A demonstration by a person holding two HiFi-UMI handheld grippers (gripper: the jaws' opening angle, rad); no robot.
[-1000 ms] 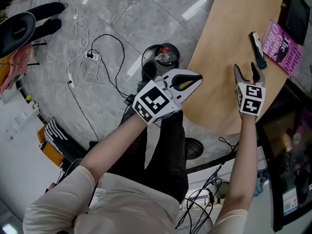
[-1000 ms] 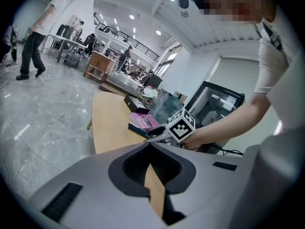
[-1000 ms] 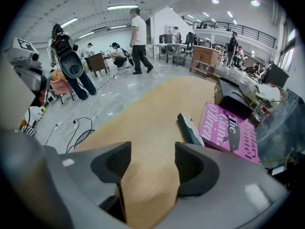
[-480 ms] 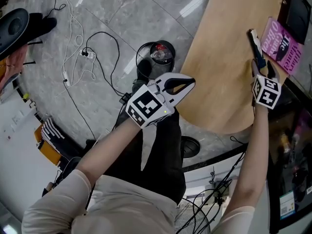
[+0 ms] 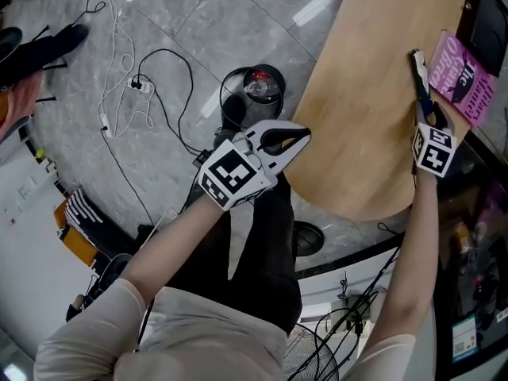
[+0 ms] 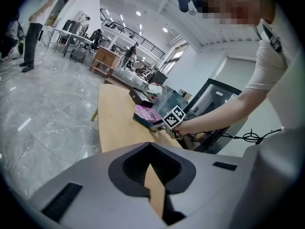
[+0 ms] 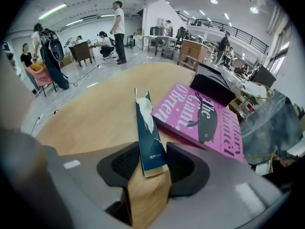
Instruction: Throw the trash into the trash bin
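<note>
The right gripper [image 5: 430, 119] is reaching to the head view's upper right, onto the dark torn wrapper [image 5: 418, 74] lying on the table [image 5: 357, 94], while in its own view its jaws, just now closing, are pinching the wrapper's near end at lower centre.

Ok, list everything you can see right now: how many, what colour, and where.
table: one, light wood, on the person's right.
wrapper: one, dark teal, torn, on the table beside the book.
book: one, pink, on the table.
case: one, black, beyond the book.
trash bin: one, black, on the floor left of the table, rubbish inside.
cables: several, white and black, on the grey floor.
people: several, far back in the hall.
left tongs: one, white, shut, empty, near the table's edge.
right tongs: one, white, jaws just been closing, pads on the wrapper's two edges.
</note>
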